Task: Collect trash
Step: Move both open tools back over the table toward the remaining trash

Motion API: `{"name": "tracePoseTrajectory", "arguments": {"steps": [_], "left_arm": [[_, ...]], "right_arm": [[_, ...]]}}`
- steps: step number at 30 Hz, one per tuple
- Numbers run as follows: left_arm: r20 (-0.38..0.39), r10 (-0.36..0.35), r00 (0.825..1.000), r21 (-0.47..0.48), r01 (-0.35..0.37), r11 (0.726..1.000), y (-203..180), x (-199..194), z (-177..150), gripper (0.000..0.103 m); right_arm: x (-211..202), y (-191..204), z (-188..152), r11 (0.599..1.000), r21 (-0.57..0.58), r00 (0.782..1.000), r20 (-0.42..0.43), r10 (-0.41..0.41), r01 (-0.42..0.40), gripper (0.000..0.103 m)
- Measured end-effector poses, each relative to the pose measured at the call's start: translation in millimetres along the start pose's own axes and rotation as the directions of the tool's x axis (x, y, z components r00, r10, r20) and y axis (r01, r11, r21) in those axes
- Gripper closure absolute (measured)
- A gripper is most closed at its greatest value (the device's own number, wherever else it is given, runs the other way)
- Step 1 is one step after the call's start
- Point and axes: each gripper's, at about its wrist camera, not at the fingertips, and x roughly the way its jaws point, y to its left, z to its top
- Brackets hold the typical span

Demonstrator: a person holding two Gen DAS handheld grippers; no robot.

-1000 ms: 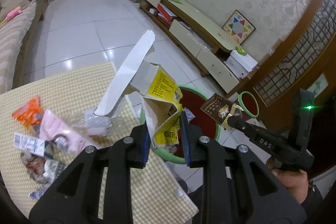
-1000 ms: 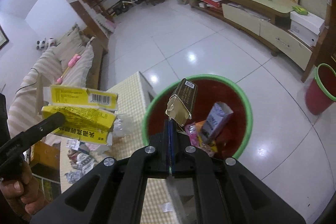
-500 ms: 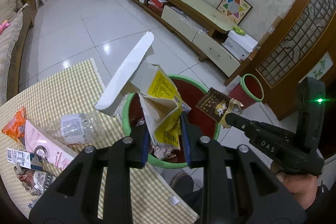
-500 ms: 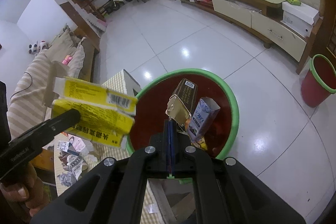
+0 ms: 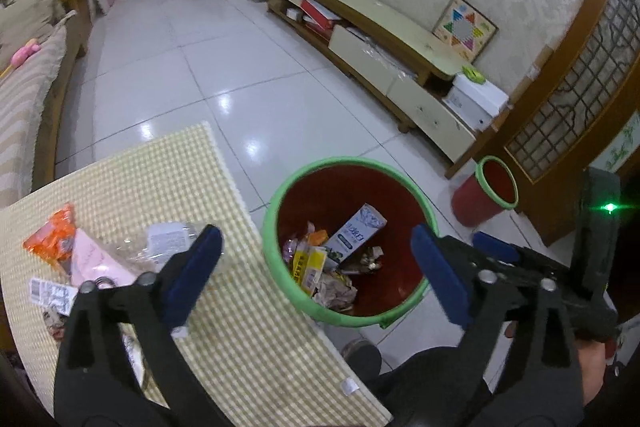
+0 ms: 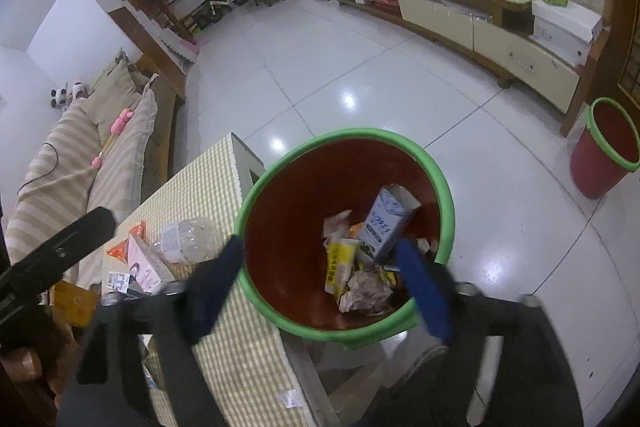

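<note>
A red bin with a green rim [image 5: 280, 195] [image 6: 444, 187] stands on the floor beside the table. Inside lie a blue-white carton [image 5: 356, 231] [image 6: 384, 223], a yellow box [image 5: 312, 265] [image 6: 338, 265] and crumpled wrappers. My left gripper [image 5: 316, 267] is open and empty above the bin. My right gripper [image 6: 320, 283] is open and empty above the bin too; it shows in the left wrist view [image 5: 496, 251]. On the checked table [image 5: 256, 339] remain a clear plastic bottle [image 5: 160, 239] [image 6: 184, 235], a pink packet [image 5: 96, 259] [image 6: 142, 263], an orange wrapper [image 5: 52, 231] and paper scraps.
A second small red bin [image 5: 484, 195] [image 6: 604, 155] stands near the wooden door. A low TV cabinet [image 5: 384, 51] runs along the far wall. A sofa [image 5: 24, 107] is at the left. White tiled floor lies between.
Both grippers opened. The yellow box dropped from my left gripper and the brown packet from my right gripper into the bin.
</note>
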Motion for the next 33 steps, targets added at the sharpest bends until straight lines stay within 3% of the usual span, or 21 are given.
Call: {"name": "tracePoseTrajectory", "arguments": {"steps": [5, 19, 33], "left_arm": [[0.008, 0.034, 0.999, -0.055, -0.033, 0.998, 24, -20, -7, 0.006], [0.029, 0.138, 0.990, -0.191, -0.130, 0.973, 117, -89, -57, 0.006], [-0.010, 0.212, 0.977, -0.395, -0.199, 0.897, 219, -144, -144, 0.006]], "right_arm": [[-5, 22, -3, 0.998, -0.054, 0.999, 0.017, -0.028, 0.028, 0.007], [10, 104, -33, 0.981, -0.193, 1.000, -0.007, 0.022, -0.022, 0.007], [42, 188, -75, 0.933, -0.356, 0.998, -0.052, 0.036, -0.052, 0.007]]}}
